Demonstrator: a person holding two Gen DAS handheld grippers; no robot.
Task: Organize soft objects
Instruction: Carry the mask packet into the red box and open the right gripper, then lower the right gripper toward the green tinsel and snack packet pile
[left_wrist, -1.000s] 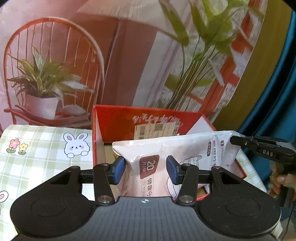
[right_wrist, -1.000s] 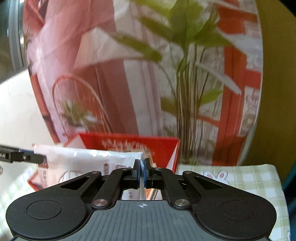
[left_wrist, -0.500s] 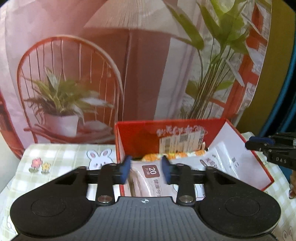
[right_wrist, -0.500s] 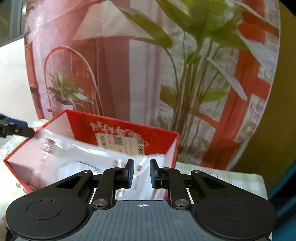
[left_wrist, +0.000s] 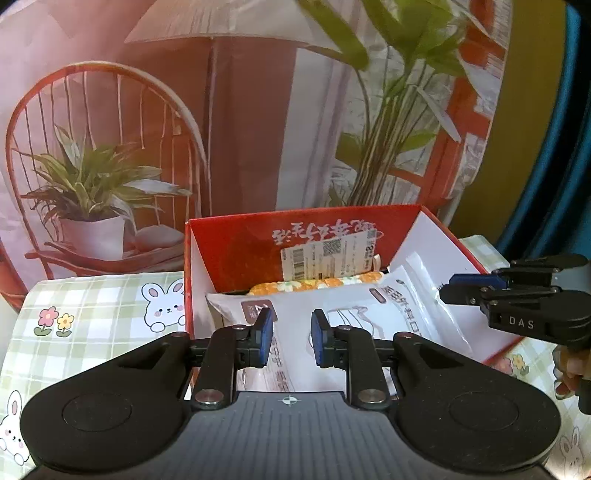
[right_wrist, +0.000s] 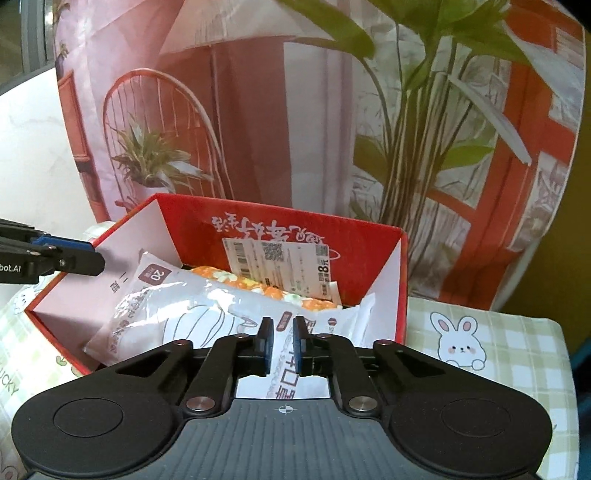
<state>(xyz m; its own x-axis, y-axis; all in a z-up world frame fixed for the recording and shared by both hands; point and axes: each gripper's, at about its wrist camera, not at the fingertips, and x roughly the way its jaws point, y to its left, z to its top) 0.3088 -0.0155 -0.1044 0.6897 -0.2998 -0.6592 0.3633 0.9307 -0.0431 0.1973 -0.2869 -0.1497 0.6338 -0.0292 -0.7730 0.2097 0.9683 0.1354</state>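
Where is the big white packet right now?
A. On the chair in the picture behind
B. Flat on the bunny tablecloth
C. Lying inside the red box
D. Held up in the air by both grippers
C: the white packet lies inside the red box, on top of an orange patterned packet, and both the left gripper and right gripper are open, gripping nothing.

A green-and-white checked tablecloth (left_wrist: 99, 306) printed with white rabbits and small flowers covers the worktop. Behind it hangs a printed fabric backdrop (left_wrist: 258, 110) showing a red wire chair, a potted plant in a white pot, a tall leafy plant and a red window frame. A white shipping label (right_wrist: 280, 264) with barcodes sticks to red card.
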